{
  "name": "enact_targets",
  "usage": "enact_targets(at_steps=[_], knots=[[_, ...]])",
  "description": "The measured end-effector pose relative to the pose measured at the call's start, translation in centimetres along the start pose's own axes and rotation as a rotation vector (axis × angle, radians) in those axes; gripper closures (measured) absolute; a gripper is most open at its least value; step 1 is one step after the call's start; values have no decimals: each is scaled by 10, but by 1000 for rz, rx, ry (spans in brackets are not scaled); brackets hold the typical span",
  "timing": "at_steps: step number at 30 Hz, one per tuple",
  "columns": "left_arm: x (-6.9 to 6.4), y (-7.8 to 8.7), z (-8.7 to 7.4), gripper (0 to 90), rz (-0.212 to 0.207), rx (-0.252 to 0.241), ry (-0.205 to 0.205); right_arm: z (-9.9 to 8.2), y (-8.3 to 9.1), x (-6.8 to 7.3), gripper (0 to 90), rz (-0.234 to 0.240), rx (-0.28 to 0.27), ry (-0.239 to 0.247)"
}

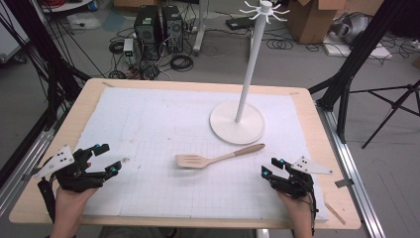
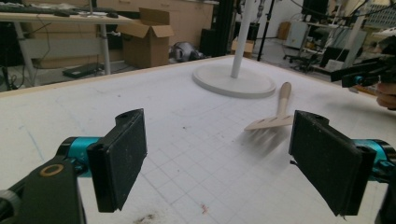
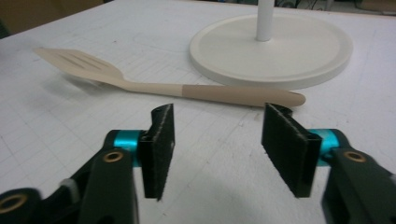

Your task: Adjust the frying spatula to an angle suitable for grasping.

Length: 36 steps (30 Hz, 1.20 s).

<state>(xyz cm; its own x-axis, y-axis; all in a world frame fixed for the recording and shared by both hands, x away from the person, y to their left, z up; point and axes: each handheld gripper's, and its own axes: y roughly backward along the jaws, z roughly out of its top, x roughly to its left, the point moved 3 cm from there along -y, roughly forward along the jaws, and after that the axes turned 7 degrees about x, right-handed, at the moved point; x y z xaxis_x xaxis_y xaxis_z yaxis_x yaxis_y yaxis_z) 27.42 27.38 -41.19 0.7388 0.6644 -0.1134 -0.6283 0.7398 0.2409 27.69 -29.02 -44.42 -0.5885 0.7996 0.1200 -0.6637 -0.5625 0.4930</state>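
Observation:
A pale wooden slotted spatula (image 1: 218,158) lies flat on the white gridded mat (image 1: 163,193), its handle end pointing toward the round base of a white hook stand (image 1: 237,123). My right gripper (image 1: 272,168) rests near the front right of the mat, open and empty, a short way from the handle tip. In the right gripper view the spatula (image 3: 154,81) lies just beyond the gap between the pads (image 3: 161,147). My left gripper (image 1: 107,158) sits at the front left, open and empty. From its view the spatula (image 2: 276,114) lies farther off between the wide pads (image 2: 121,156).
The stand's tall pole (image 1: 252,59) rises from its base (image 3: 280,46) at the back right and carries hooks at the top. The mat covers a wooden table (image 1: 317,114). Tripod legs, computers and cables stand on the floor beyond.

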Motion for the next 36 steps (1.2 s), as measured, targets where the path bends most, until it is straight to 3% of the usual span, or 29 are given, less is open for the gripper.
enact_targets(at_steps=[7,12,19,36], knots=[[-4,-1,1,188,3,1,-12,0,5,-7,233,20,-49,-54],[-4,1,2,188,3,8,-20,0,2,-7,173,24,-53,-54],[-7,1,5,182,3,3,-28,2,5,-4,155,38,-73,-50],[-9,-1,5,183,4,6,-31,2,8,-7,151,22,-77,-51]])
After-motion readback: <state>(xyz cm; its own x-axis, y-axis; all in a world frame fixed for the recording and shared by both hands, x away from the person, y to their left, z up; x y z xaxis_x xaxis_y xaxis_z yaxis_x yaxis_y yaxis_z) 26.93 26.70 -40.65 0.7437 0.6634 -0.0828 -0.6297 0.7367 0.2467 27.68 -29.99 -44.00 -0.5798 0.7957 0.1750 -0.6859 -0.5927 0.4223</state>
